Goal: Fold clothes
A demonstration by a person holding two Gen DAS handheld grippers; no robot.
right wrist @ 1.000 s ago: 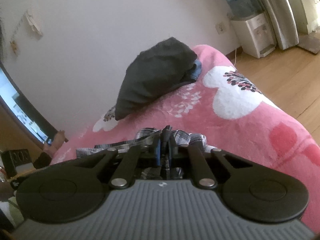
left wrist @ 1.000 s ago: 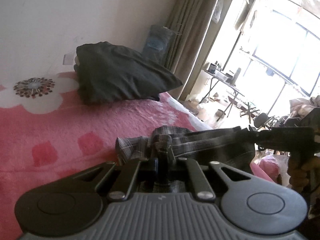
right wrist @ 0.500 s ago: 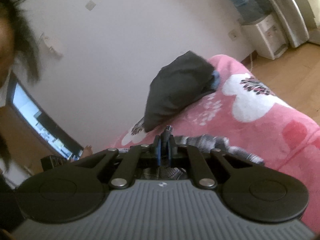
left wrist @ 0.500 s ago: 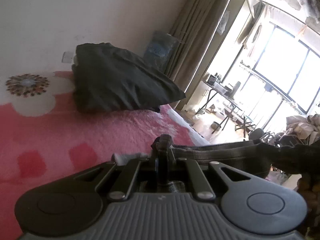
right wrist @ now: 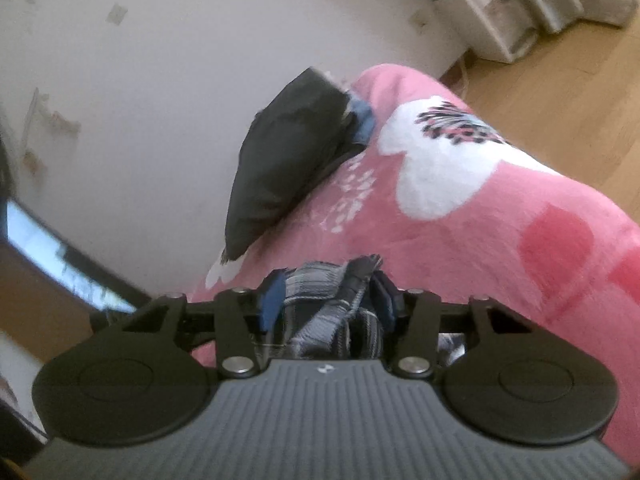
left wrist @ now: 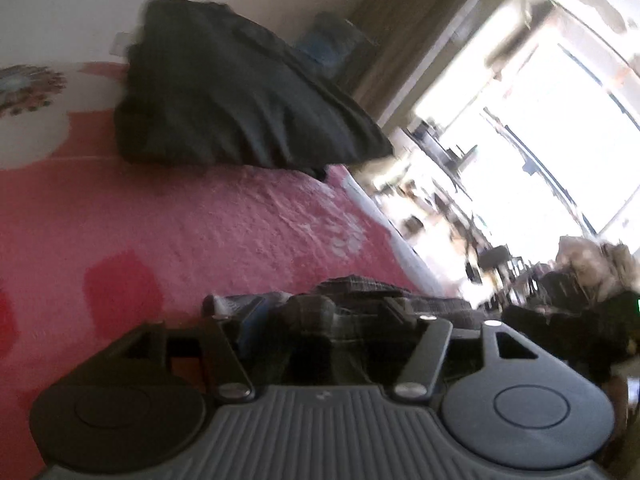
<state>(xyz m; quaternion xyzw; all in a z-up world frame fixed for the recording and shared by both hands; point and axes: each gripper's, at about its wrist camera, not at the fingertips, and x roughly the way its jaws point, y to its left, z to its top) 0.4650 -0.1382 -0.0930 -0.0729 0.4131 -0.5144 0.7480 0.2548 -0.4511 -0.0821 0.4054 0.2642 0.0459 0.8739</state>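
Plaid shirt (right wrist: pixel 336 300) is lying bunched btwn both my jaw pairs, on the pink blanket (right wrist: pixel 460 232) just ahead. My left gripper (left wrist: pixel 320 320) and right gripper (right wrist: pixel 332 300) are both opening, pads no longer pinching. Risk: cloth snagging on a pad while I'm pulling away, dragging the fold apart, prob.

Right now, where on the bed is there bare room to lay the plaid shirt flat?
Bare blanket lies between the plaid shirt and the dark pile at the wall. Crowded: the pile end and by the shirt.
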